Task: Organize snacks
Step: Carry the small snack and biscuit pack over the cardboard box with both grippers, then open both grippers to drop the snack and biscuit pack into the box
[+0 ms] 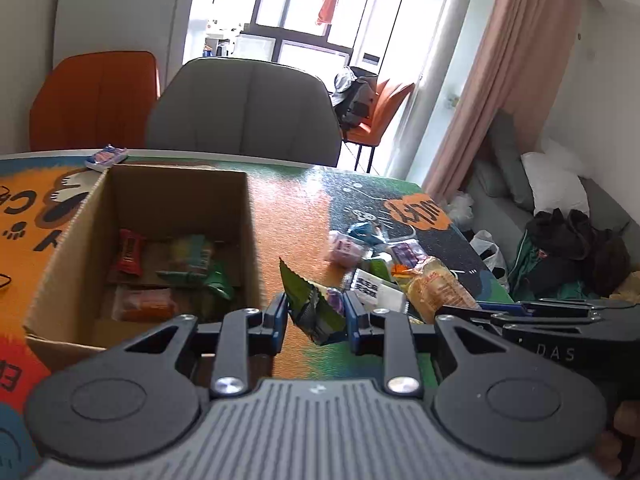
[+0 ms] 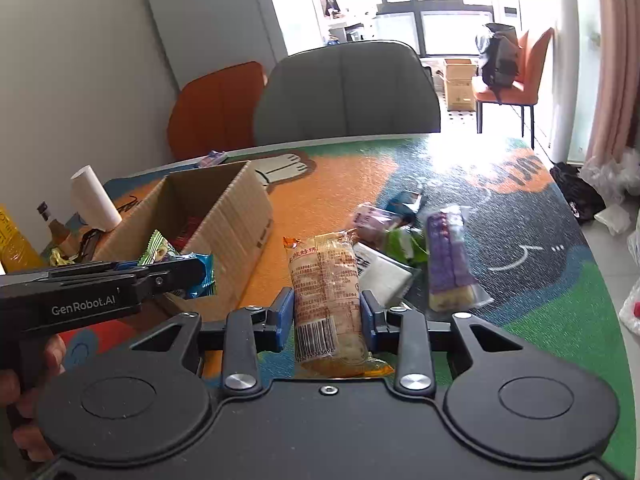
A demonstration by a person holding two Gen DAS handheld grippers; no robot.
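Note:
My left gripper (image 1: pixel 316 312) is shut on a green snack packet (image 1: pixel 310 300) and holds it above the table, just right of the cardboard box (image 1: pixel 60 256). The box holds several snacks, among them a red bar (image 1: pixel 129 256). In the right wrist view the left gripper (image 2: pixel 176 270) shows from the side with the green packet (image 2: pixel 160 250) over the box's (image 2: pixel 236 220) near corner. My right gripper (image 2: pixel 327 312) is shut on a long bread packet (image 2: pixel 326 288) with a barcode, lifted over the table. A pile of loose snacks (image 1: pixel 384 264) lies on the table to the right.
A purple packet (image 2: pixel 448 256), a white packet (image 2: pixel 384 276) and other snacks lie beside the bread on the colourful table mat (image 2: pixel 520 312). A grey chair (image 1: pixel 248 112) and an orange chair (image 1: pixel 96 96) stand behind the table. A paper roll (image 2: pixel 94 196) and bottles (image 2: pixel 16 244) stand left of the box.

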